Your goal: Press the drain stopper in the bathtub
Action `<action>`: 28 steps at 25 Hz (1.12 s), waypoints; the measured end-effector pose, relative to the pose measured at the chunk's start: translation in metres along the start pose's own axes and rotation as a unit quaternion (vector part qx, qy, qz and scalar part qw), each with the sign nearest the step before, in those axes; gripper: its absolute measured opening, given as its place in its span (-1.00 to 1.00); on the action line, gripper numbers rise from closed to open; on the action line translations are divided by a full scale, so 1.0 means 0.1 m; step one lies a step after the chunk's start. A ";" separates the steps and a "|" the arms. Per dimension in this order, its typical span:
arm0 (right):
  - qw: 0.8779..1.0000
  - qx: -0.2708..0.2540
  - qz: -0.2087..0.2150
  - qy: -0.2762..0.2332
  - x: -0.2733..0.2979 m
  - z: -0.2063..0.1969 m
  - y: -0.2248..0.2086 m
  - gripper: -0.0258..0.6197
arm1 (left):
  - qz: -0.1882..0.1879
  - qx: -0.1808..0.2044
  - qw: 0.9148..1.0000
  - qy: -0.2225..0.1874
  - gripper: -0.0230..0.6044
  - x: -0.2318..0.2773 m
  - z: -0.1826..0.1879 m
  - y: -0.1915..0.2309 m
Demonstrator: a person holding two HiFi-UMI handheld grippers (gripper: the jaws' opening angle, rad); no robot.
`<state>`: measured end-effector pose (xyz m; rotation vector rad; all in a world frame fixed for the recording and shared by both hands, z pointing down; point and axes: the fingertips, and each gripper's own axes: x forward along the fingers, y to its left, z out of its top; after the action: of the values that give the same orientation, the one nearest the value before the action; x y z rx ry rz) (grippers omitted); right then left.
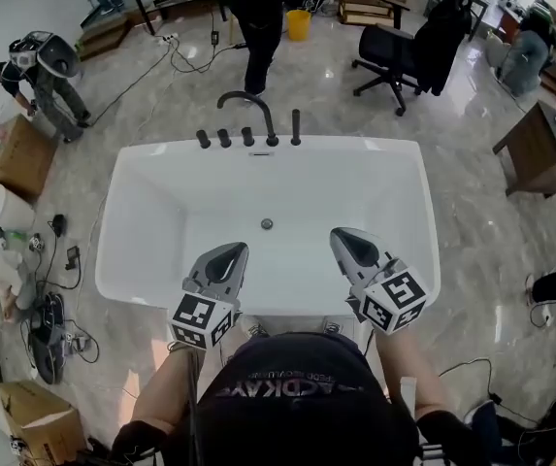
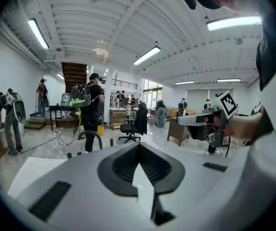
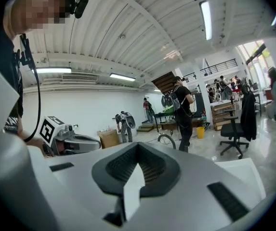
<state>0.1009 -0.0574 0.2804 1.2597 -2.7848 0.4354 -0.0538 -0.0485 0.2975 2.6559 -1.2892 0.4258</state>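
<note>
- Two closed tools here: left gripper (image 1: 229, 255) and right gripper (image 1: 347, 241), jaws pressed together in their own views, nothing pinched in either.
- Both hanging over the near edge of the tub (image 1: 156, 216), tips aimed toward its tap end.
- Stopper (image 1: 267, 224) down on the tub floor, about mid-width of the tub, beyond both tips and between them.
- Looks nearer the left tip than the right one, so probably a left-hand job. Only a guess, with depth hard to read from above.
- Round little thing, so no long axis to line up with. Just needs a tip brought forward, then straight down into the tub.
- Not visible at all in either gripper view: both cameras pointing level across the room, over the tub, catching only a bit of rim and the other gripper.
- Too small in the head view to tell whether popped up or already down.
- No way to judge how high the tips sit above the tub floor either.
</note>
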 end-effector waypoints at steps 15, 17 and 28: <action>0.997 0.056 0.051 0.005 -0.23 -0.15 0.44 -0.89 | -0.070 -0.050 0.996 0.020 -0.90 0.14 -0.02 -0.72; 0.996 0.058 0.060 0.012 -0.22 -0.20 0.50 -0.89 | -0.071 -0.047 0.996 0.022 -0.90 0.15 -0.03 -0.76; 0.994 0.067 0.079 0.023 -0.18 -0.23 0.56 -0.89 | -0.069 -0.034 0.997 0.021 -0.90 0.13 -0.03 -0.81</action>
<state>0.0699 -0.0031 0.2866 1.0392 -2.8706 0.6627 0.0175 -0.0073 0.3032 2.6446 -1.0809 0.4078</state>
